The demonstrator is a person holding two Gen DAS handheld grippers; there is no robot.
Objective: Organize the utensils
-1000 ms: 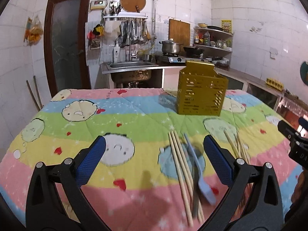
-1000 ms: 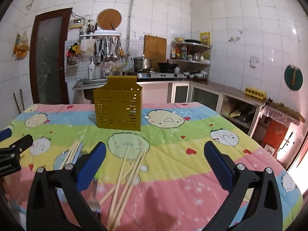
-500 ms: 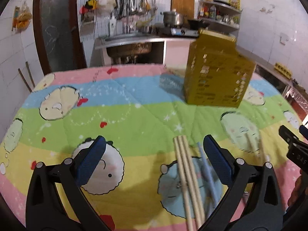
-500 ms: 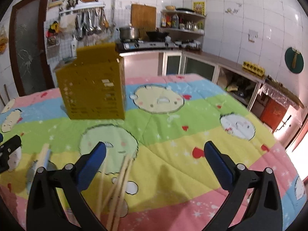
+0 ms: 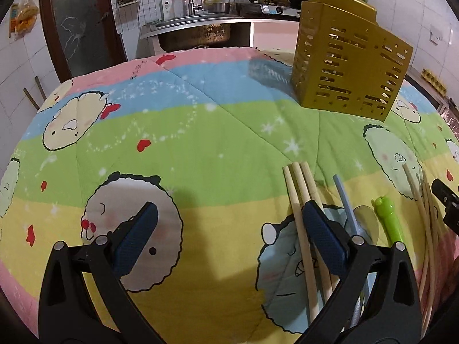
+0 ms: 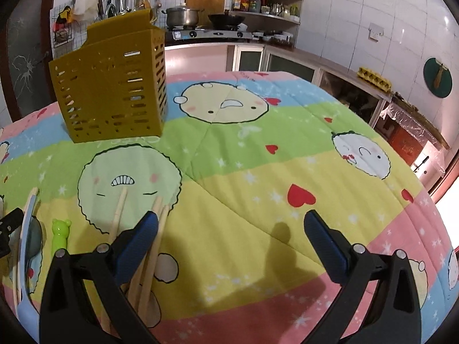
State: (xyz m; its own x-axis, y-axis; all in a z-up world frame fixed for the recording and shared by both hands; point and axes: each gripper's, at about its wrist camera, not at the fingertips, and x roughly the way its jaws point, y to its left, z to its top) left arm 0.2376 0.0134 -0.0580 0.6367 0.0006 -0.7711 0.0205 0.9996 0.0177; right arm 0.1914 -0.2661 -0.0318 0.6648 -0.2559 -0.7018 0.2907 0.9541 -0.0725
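A yellow slotted utensil holder stands upright at the far side of the quilt-covered table; it also shows in the right wrist view. Three wooden chopsticks lie under my left gripper's right finger. A blue spoon, a green-handled utensil and more thin chopsticks lie to the right. My left gripper is open and empty above the quilt. My right gripper is open and empty; chopsticks lie by its left finger, with the green handle and the blue spoon further left.
The table is covered by a striped cartoon quilt. Behind it are a sink, a stove with a pot, shelves and a brown door. The other gripper's tip shows at the right edge.
Both grippers have moved forward and tilted down toward the table. The holder and utensils now look closer. Both stay open and empty.
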